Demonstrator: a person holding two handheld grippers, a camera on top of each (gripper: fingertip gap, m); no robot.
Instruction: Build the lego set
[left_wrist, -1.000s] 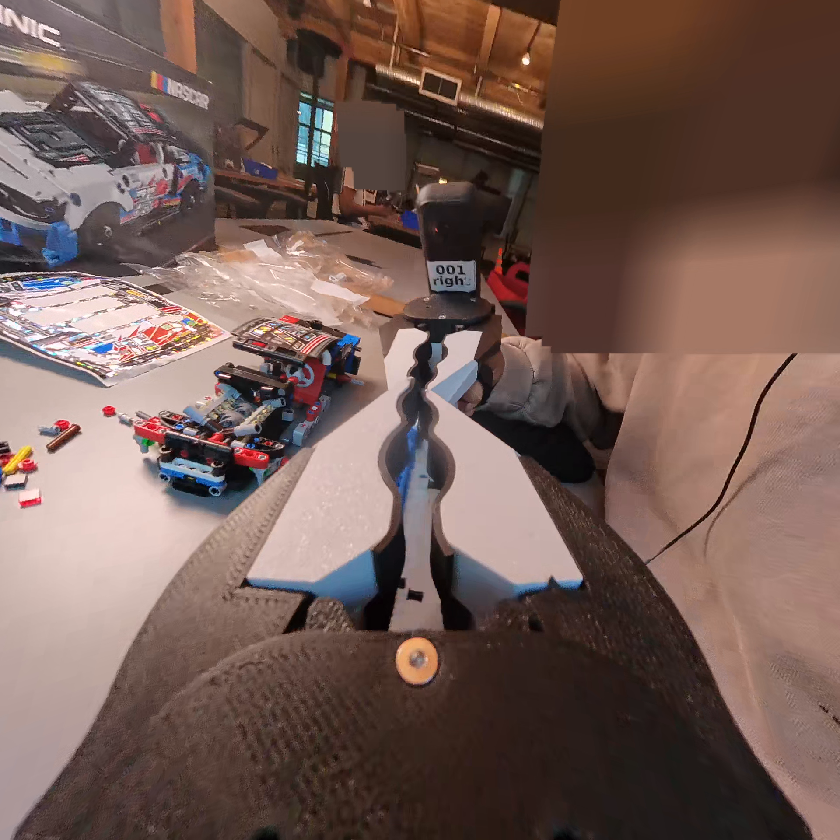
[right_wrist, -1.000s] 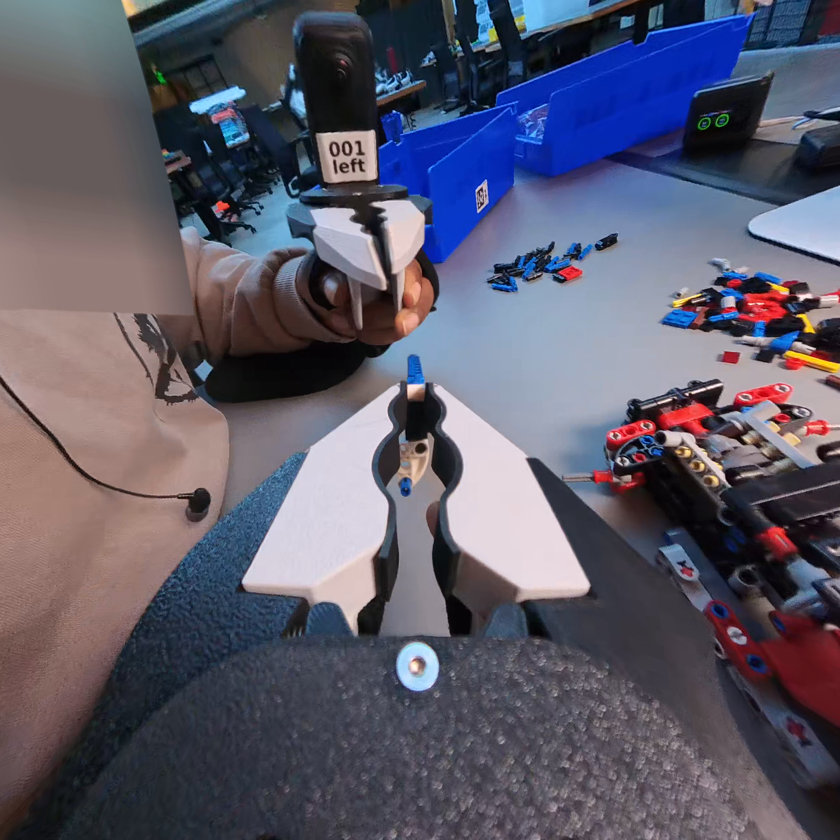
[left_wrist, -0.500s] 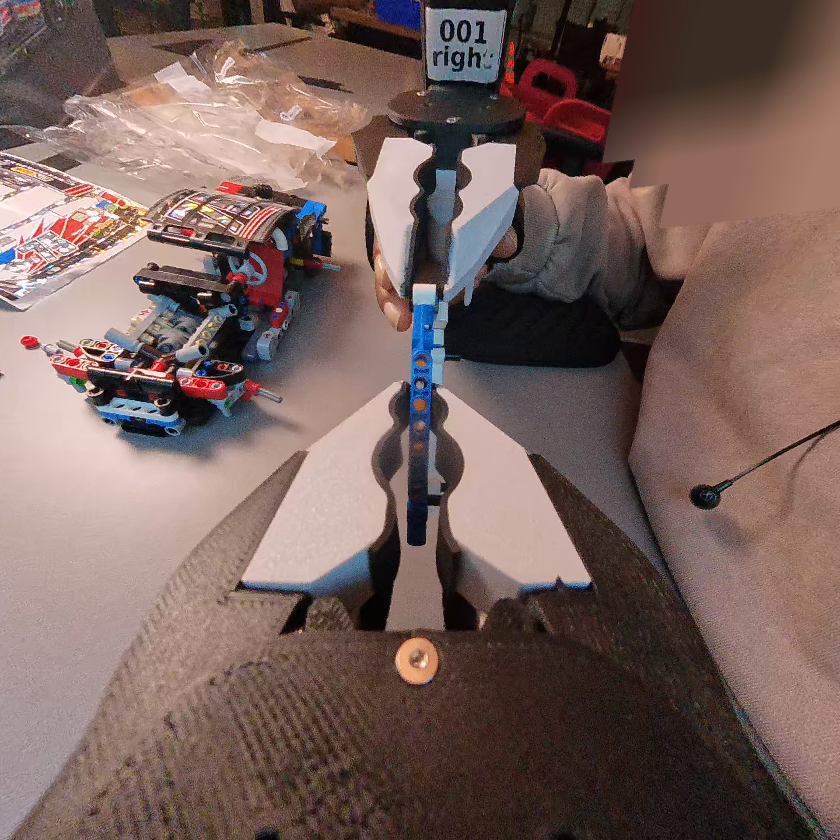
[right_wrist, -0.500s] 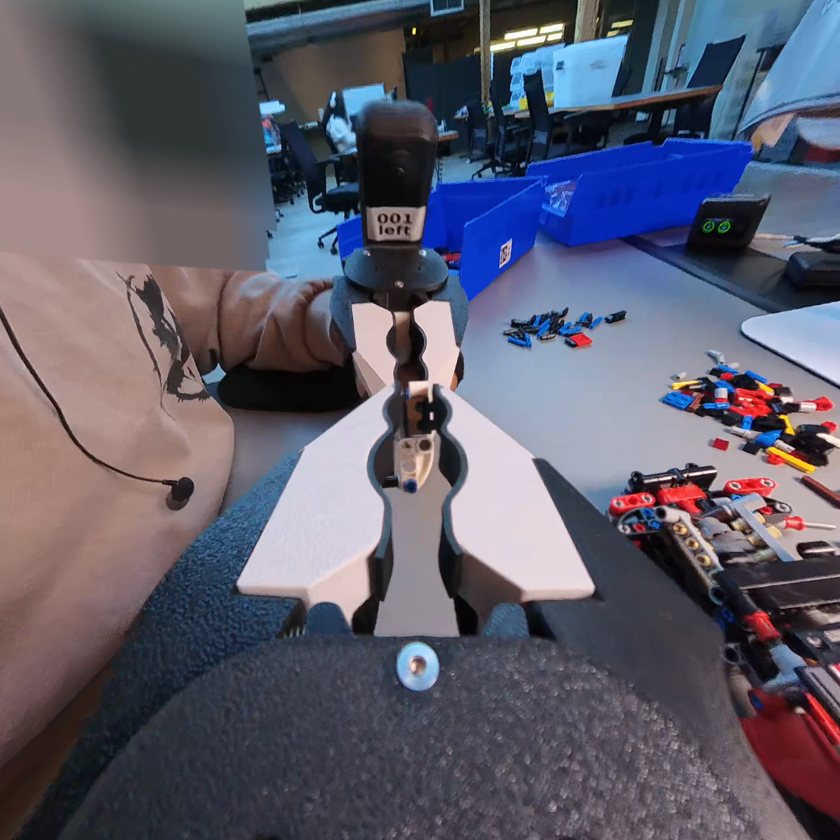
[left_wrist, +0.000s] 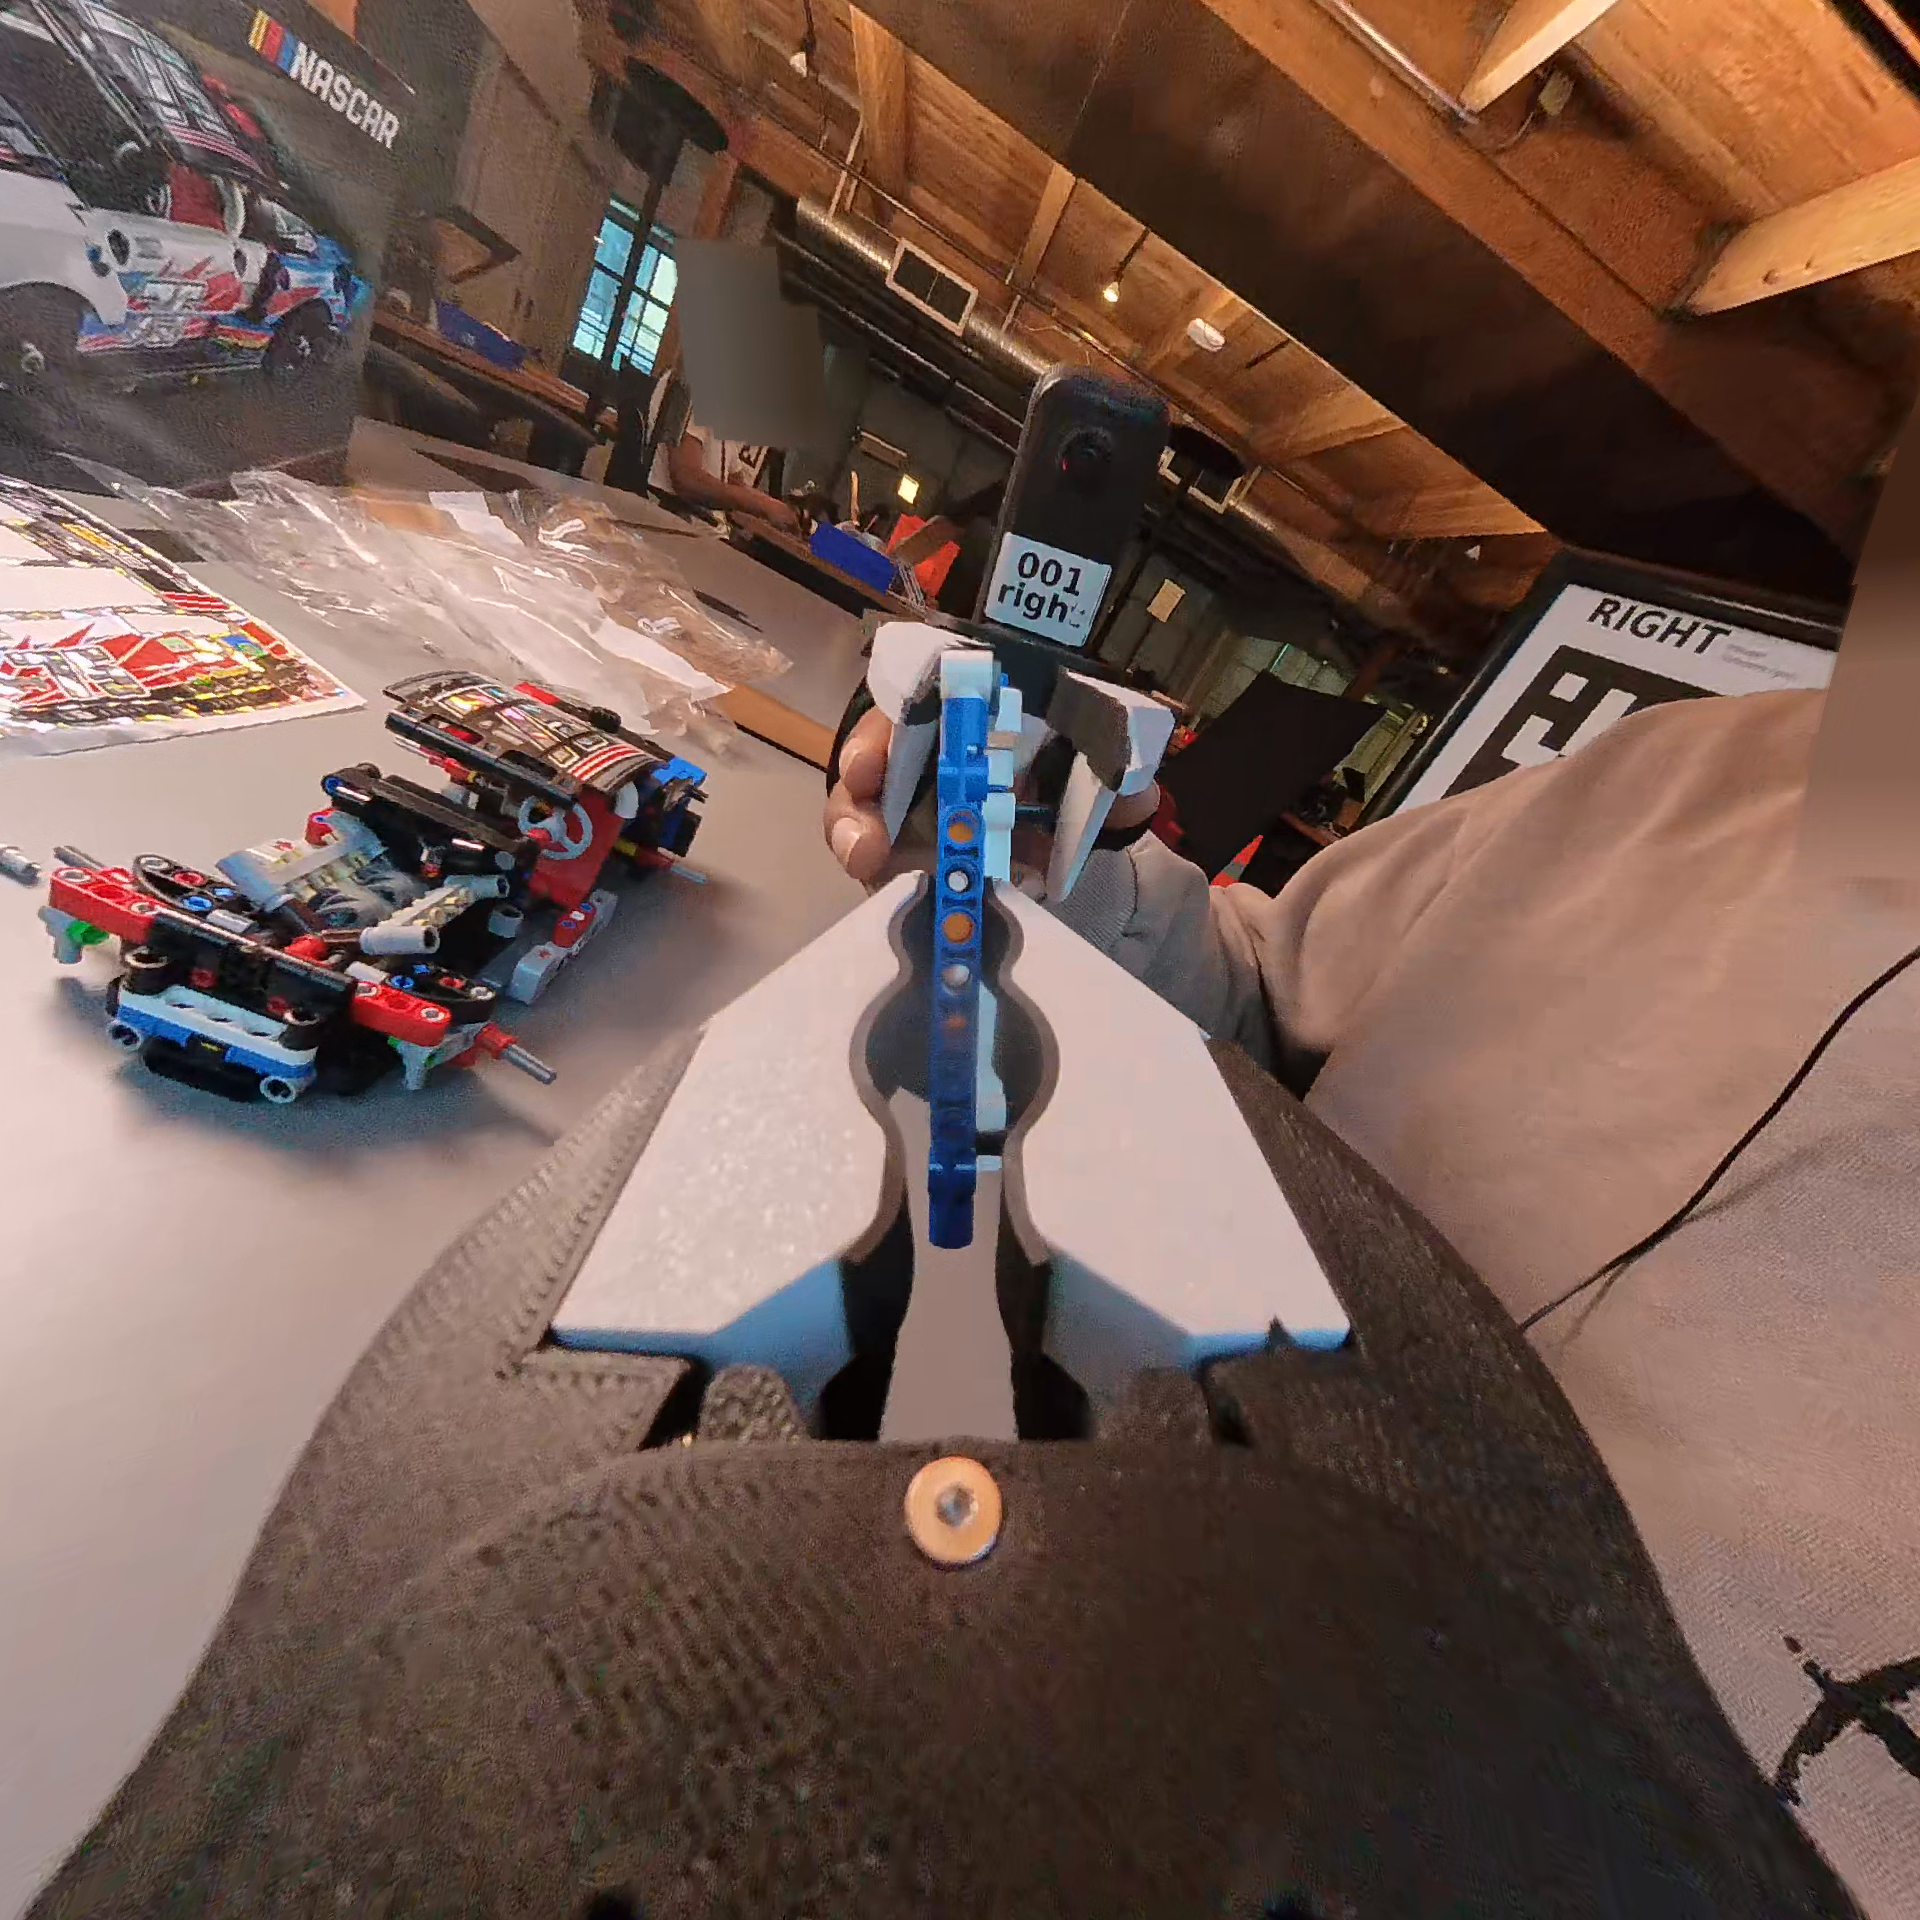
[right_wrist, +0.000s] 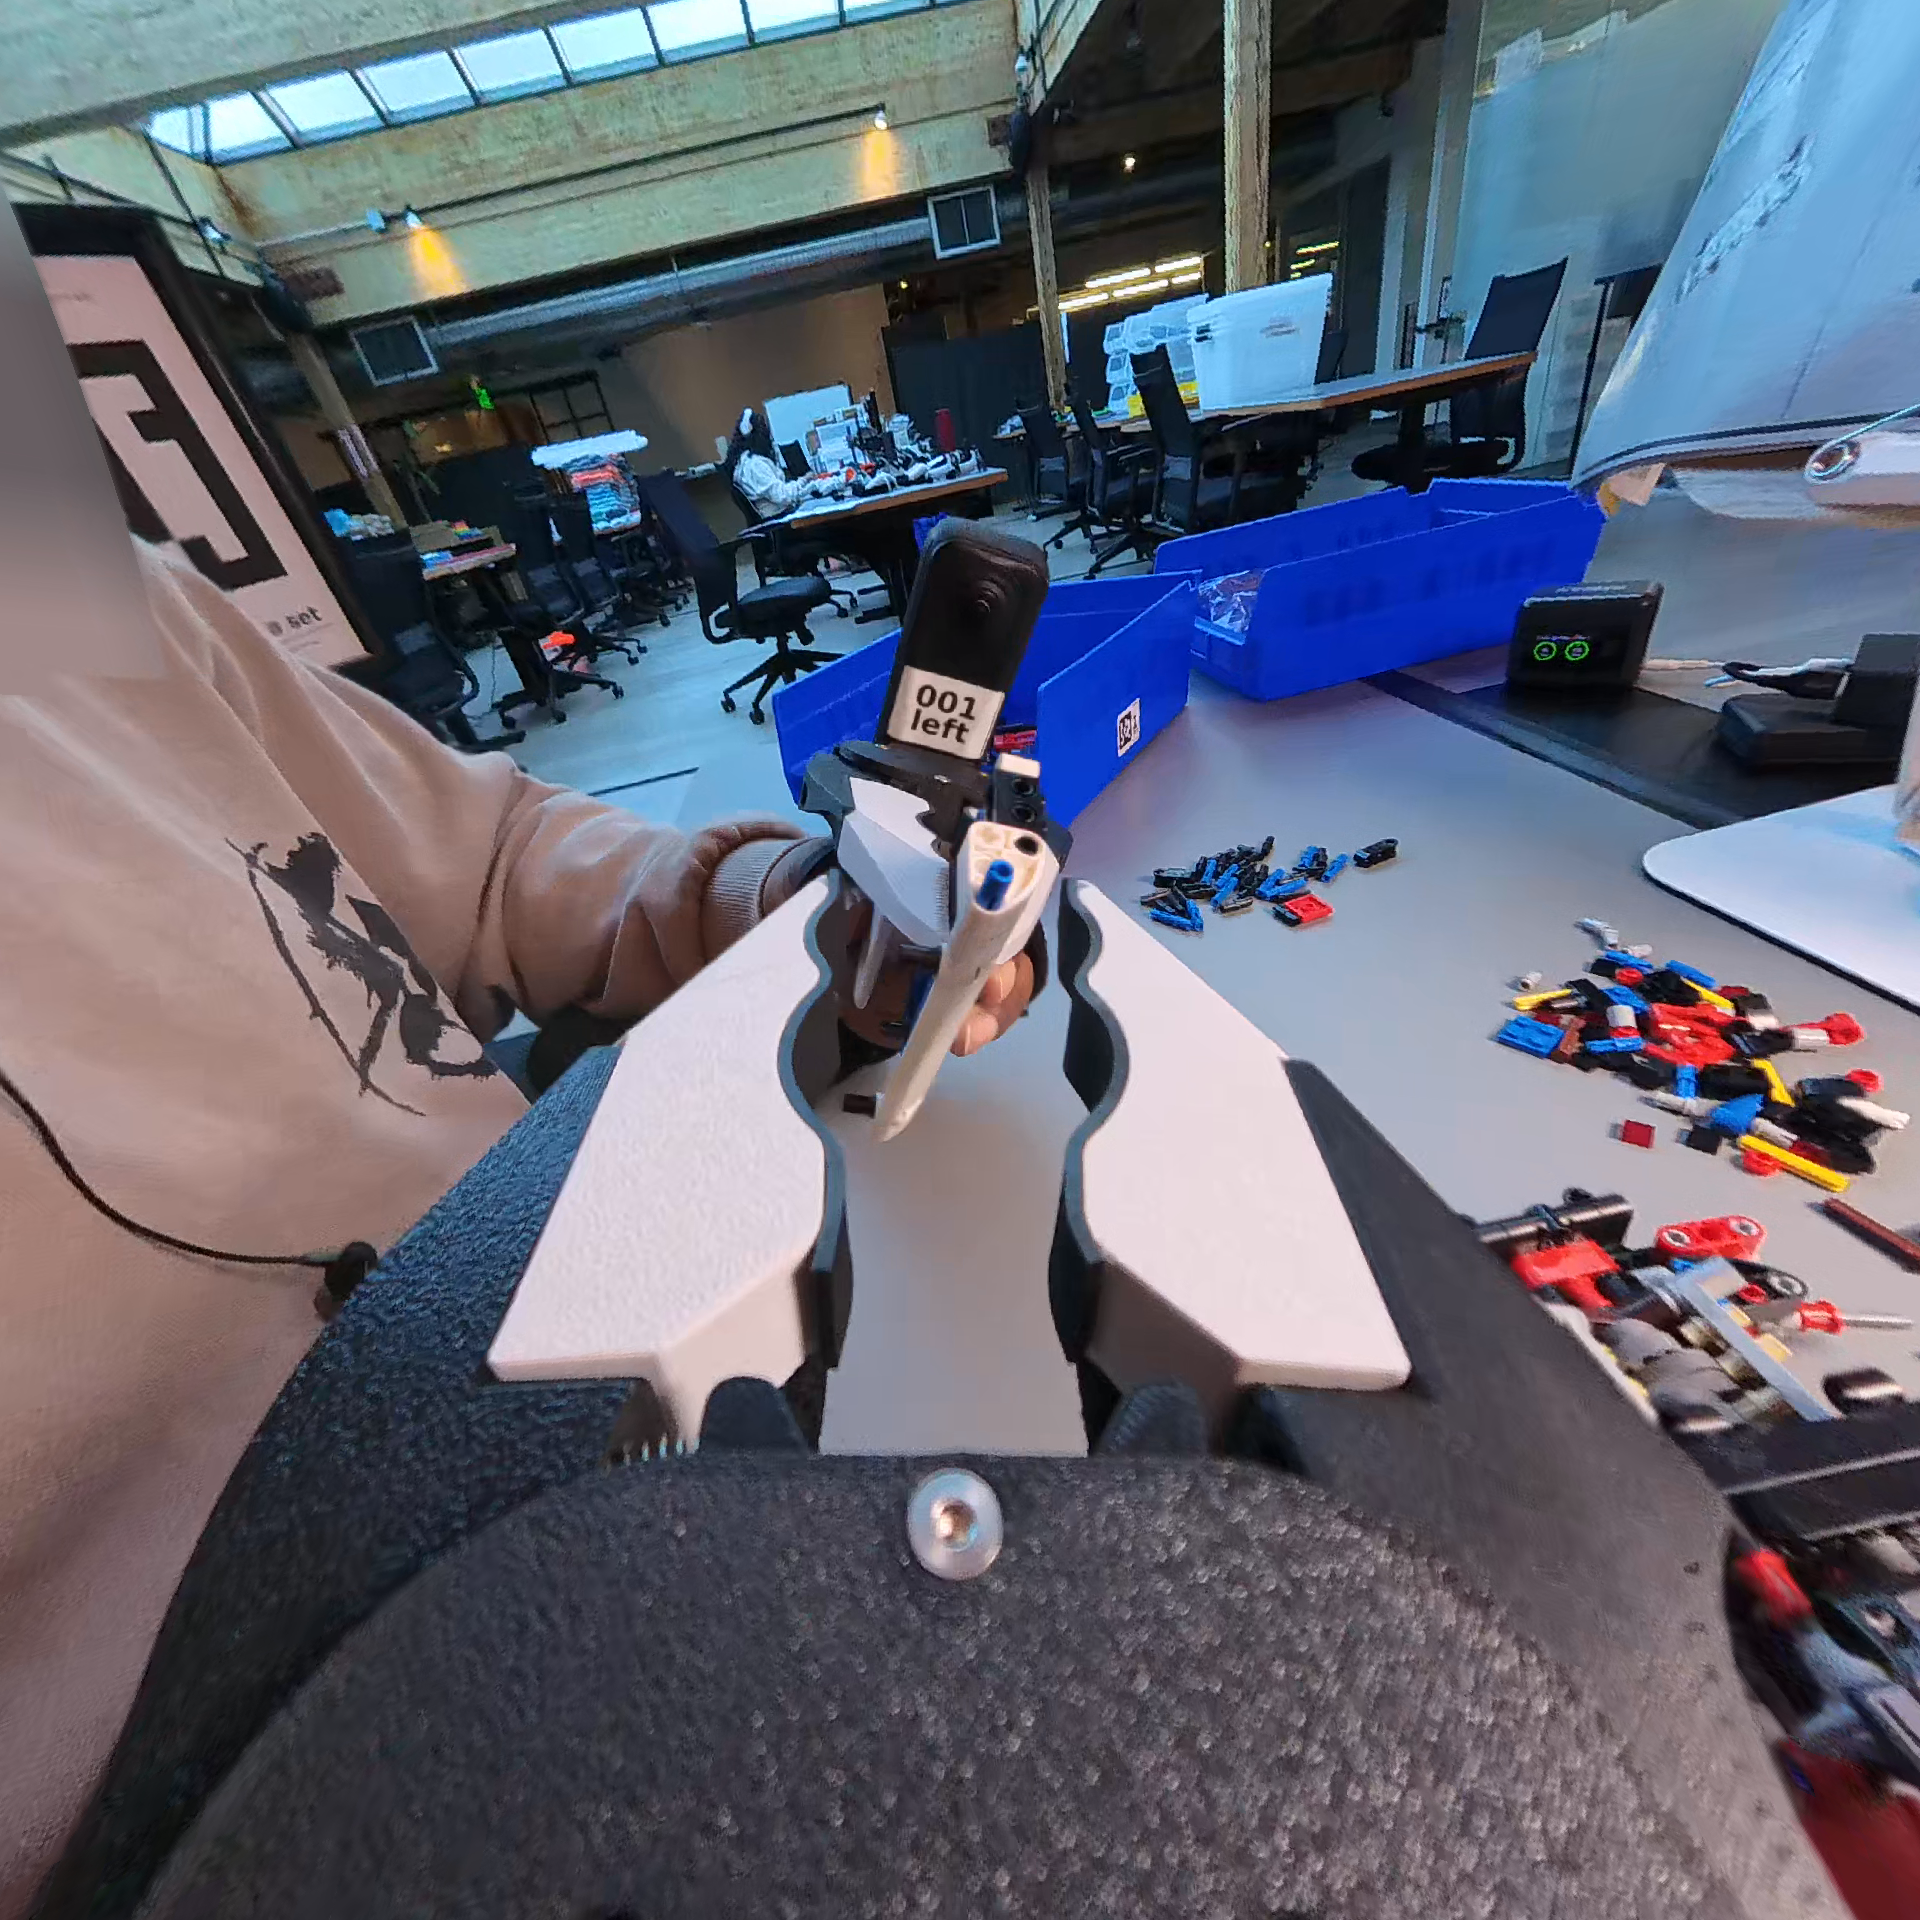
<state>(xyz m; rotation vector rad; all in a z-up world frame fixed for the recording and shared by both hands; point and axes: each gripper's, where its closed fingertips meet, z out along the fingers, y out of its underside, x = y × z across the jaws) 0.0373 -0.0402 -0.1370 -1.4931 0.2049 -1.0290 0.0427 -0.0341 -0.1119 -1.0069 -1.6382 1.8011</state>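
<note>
My left gripper (left_wrist: 961, 894) is shut on a long blue beam (left_wrist: 951, 1039) with white pieces joined to its far end, held upright in the air above the table edge. In the right wrist view the same assembly shows as a white panel with a blue pin (right_wrist: 971, 966), gripped by the left gripper (right_wrist: 914, 883). My right gripper (right_wrist: 951, 904) is open, with its jaws wide apart on either side of the white panel and not touching it. It also shows in the left wrist view (left_wrist: 987, 831), open around the top of the beam. The part-built car (left_wrist: 343, 914) sits on the grey table.
Car model (right_wrist: 1704, 1340) lies near right. Loose pieces pile (right_wrist: 1714, 1070) and a smaller pile (right_wrist: 1247, 883) lie on the table. Blue bins (right_wrist: 1382, 592) stand behind. Sticker sheet (left_wrist: 135, 655), plastic bags (left_wrist: 436, 582) and set box (left_wrist: 177, 239) are far left. The person's beige sweatshirt (left_wrist: 1558, 1039) is close. My two grippers' fingertips are within a few centimetres of each other. The part-built car (left_wrist: 343, 914) is about 15 cm from both grippers' fingertips. My right wrist view (right_wrist: 1637, 1340) looks at it from another angle.
My right gripper has opened and let go of the white end of the assembly. The left gripper keeps hold of the blue beam and has tilted it upward.
</note>
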